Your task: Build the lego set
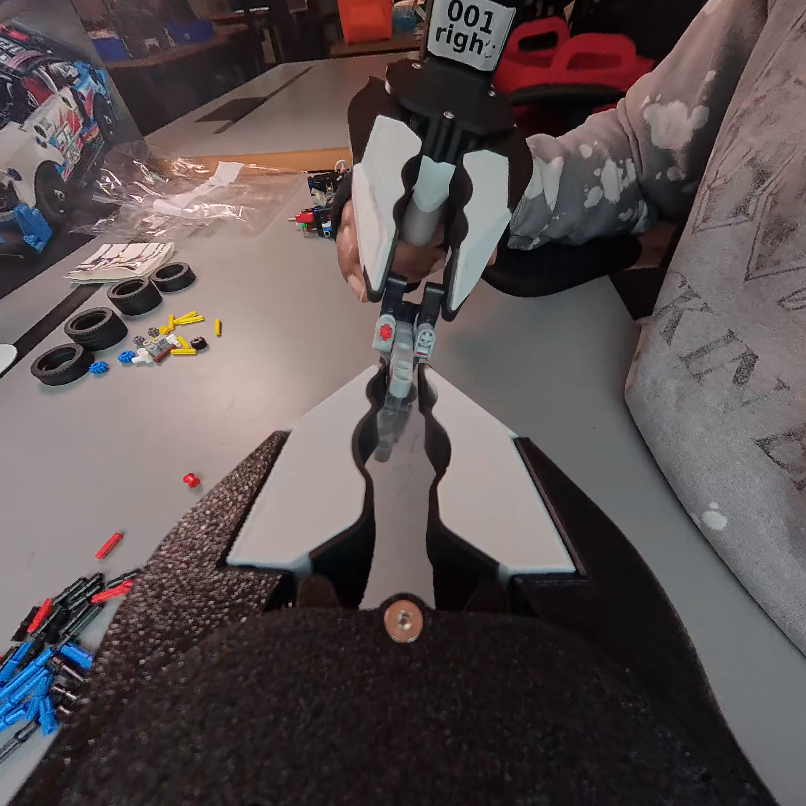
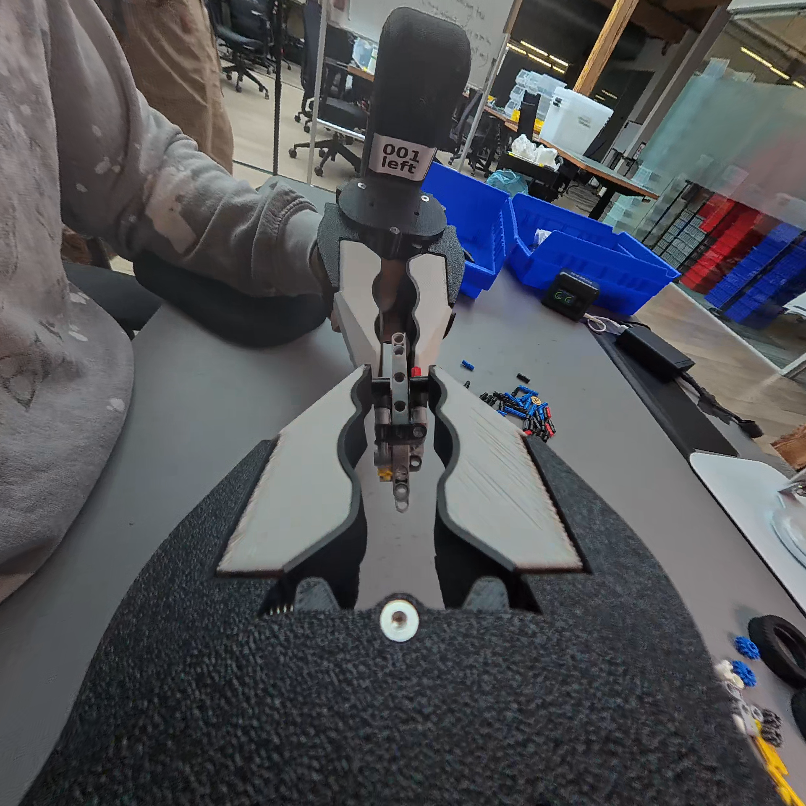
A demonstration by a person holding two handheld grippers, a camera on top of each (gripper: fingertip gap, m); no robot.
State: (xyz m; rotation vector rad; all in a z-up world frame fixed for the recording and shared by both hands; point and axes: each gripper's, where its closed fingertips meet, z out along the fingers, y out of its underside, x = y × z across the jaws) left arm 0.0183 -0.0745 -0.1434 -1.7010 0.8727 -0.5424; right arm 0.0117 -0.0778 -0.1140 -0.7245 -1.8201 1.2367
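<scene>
A small grey and black lego assembly [image 1: 403,344] with a red axle end hangs above the grey table [image 1: 261,414], held from both sides. My left gripper [image 1: 399,370] is shut on its light grey beam. My right gripper [image 1: 412,305] comes from the opposite side and is shut on its black end. In the right wrist view my right gripper [image 2: 399,370] clamps the black and grey assembly [image 2: 399,418], and the left gripper [image 2: 396,357] grips the grey beam [image 2: 397,349] sticking out beyond it. The fingers partly hide the assembly's middle.
Several black tyres [image 1: 93,327], small yellow and blue parts [image 1: 183,325], a red pin [image 1: 191,479], a pile of blue, black and red pins [image 1: 43,645], a partial build [image 1: 320,205], plastic bags [image 1: 187,196] and the set's box [image 1: 43,131] lie left. Blue bins [image 2: 589,257] stand behind. Only a small space, under 4 cm, lies between the two pairs of fingers.
</scene>
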